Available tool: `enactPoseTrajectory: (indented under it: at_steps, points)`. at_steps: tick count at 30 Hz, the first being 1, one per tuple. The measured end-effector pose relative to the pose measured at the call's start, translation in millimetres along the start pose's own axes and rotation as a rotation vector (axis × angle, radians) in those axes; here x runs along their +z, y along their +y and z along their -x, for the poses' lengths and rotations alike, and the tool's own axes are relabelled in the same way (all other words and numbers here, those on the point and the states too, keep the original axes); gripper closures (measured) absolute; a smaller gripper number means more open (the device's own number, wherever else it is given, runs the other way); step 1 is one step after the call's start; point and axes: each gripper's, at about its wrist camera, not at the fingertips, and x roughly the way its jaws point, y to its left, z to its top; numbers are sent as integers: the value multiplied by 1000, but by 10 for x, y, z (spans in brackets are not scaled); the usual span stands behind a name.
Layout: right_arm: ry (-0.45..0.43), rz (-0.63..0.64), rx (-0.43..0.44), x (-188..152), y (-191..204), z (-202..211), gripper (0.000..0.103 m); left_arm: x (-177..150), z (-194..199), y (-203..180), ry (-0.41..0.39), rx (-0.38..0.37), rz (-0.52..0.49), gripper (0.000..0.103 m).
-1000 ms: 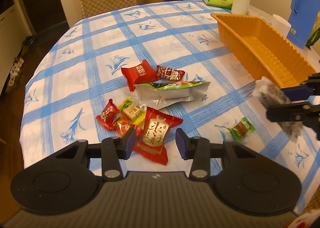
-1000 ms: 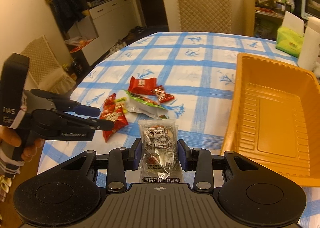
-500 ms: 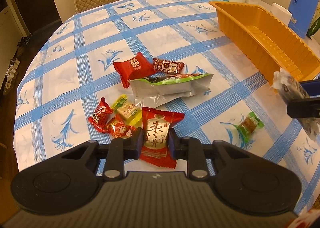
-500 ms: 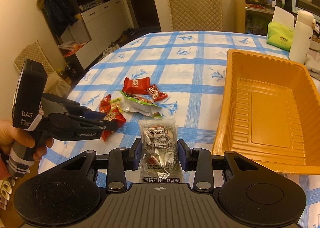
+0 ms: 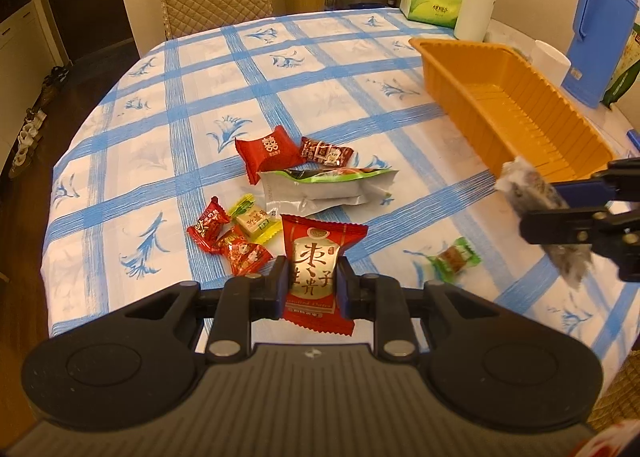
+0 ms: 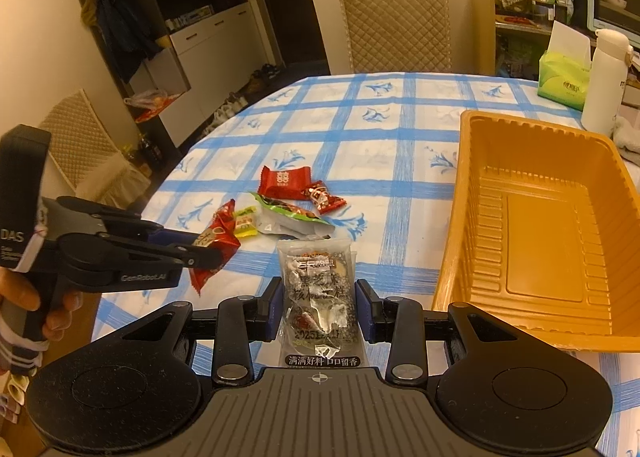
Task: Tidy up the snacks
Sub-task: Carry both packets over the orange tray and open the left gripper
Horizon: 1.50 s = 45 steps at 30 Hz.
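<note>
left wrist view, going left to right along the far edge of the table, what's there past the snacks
green tissue box → white flask → orange tray → white cup → blue jug

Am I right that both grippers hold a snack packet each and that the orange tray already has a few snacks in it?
Not quite: the orange tray is empty, as the right wrist view shows. The rest holds: the left gripper grips a red date packet, and the right gripper grips a clear walnut-cake packet.
</note>
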Motion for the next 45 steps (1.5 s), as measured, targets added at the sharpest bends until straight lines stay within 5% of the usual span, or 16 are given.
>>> enactPoseTrajectory:
  at_steps: [18, 31, 45]
  points:
    - [-50, -95, -73, -25, -513, 472, 65, 344, 379, -664, -80, -100, -4, 81]
    - [-107, -163, -206, 65, -1300, 760, 65, 769, 86, -1523, -94, -177, -81, 81]
    - [-111, -186, -236, 174, -1775, 673, 65, 1059, -443, -1989, -50, -138, -98, 80]
